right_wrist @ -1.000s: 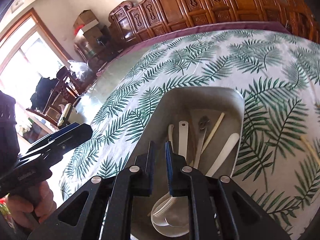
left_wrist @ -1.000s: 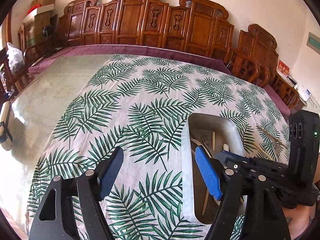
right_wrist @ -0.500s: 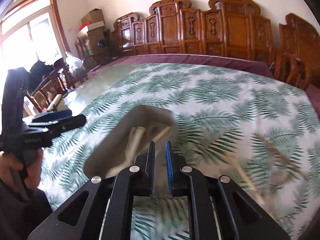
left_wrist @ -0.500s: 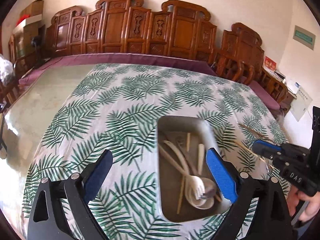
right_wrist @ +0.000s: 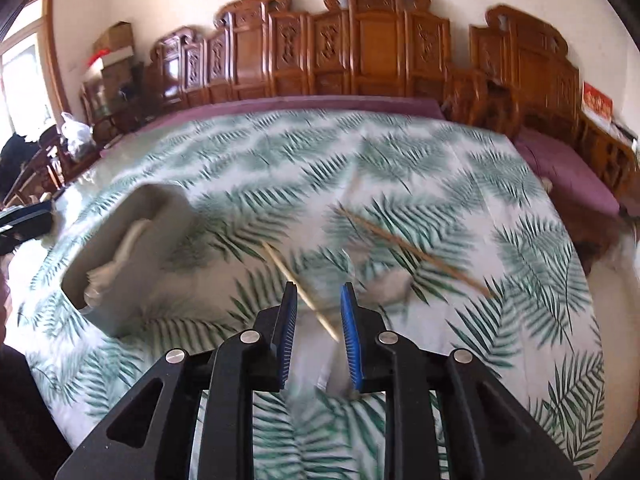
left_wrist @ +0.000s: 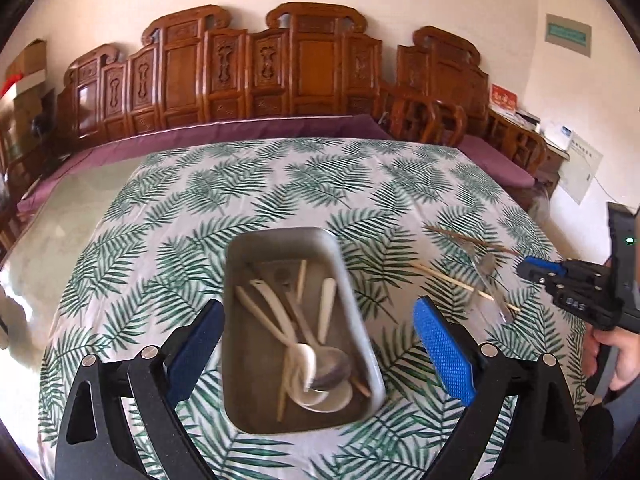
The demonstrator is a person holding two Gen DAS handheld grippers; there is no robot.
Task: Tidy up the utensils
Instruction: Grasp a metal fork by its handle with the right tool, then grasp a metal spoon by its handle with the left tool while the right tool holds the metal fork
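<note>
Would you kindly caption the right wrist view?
Right gripper, jaws opening, nears a pale chopstick beside the tray.

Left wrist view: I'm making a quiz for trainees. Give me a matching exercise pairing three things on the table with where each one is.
Things:
1. white spoons
2. pale chopstick
3. left claw

Places:
A. bare on the leaf-print cloth, right of the tray
B. open wide, over the tray's near end
C. inside the metal tray

Pairs: 1-C, 2-A, 3-B
</note>
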